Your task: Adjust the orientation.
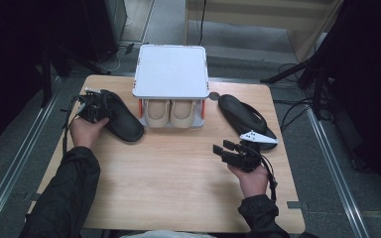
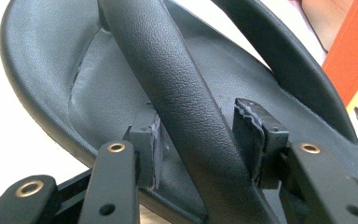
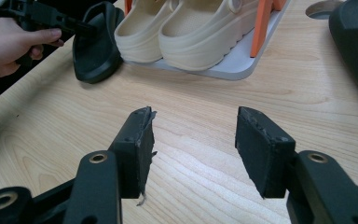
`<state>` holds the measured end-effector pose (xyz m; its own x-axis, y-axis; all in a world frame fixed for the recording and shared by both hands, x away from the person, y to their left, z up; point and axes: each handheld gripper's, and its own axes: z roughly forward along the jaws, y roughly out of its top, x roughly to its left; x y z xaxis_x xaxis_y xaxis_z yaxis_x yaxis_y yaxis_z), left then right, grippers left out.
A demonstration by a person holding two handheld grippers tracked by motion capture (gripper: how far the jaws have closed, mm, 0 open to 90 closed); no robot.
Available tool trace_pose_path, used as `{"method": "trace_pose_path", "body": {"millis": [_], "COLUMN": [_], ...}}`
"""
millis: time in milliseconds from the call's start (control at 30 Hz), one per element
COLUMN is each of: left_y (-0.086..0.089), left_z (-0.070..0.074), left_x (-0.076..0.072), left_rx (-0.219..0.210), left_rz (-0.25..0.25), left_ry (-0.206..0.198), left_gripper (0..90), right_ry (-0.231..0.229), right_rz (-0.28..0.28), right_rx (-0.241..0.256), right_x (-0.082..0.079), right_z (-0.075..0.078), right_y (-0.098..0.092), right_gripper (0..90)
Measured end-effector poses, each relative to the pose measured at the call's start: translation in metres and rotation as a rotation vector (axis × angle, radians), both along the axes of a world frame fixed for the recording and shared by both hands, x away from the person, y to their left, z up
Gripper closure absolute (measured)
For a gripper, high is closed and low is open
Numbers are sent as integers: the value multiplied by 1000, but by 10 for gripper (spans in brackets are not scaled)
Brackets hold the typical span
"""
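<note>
Straddling strap (image 2: 182, 116) of left black slipper (image 1: 120, 119), left gripper (image 1: 93, 109) jaws part-open, not yet closing. Slipper lying at tabletop (image 1: 178, 188) left edge, long axis running diagonal, one end pointing toward shoe rack (image 1: 171, 74) with beige clogs (image 1: 170, 113). Hovering well apart, right gripper (image 3: 193, 140) gaping wide, holding nothing; second black slipper (image 1: 245, 119) just beyond it.

You have a grey two-tier shoe rack (image 1: 170, 72) at the back middle of the wooden tabletop (image 1: 178, 173), a pair of cream clogs (image 1: 169, 113) on its lower shelf between orange posts (image 1: 203, 108), and another black sandal (image 1: 243, 116) lying right of it
</note>
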<state>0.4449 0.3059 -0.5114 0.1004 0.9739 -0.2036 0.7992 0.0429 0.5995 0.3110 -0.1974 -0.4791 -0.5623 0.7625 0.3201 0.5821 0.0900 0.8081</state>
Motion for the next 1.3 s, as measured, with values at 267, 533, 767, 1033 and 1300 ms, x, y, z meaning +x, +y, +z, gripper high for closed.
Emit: {"method": "trace_pose_path", "body": {"millis": [267,533,767,1033,1300], "left_y": [1,5,9,15,17], "left_z": [1,2,8,16,29], "left_x": [0,-1,-3,-7,-15], "left_rx": [-12,-27,-72,-113,-102], "left_rz": [11,12,9,13,-8], "left_ry": [6,8,-12,-32,-42], "left_gripper": [595,674,697,701,701], "right_ry": [2,1,1,1,3], "right_rz": [1,0,2,4,5], "right_rx": [-1,-2,-2,-3,1], "right_x": [0,0,0,0,1], "right_z": [0,0,0,0,0], "right_y": [0,0,0,0,-1], "right_gripper": [474,473,473,474,473]}}
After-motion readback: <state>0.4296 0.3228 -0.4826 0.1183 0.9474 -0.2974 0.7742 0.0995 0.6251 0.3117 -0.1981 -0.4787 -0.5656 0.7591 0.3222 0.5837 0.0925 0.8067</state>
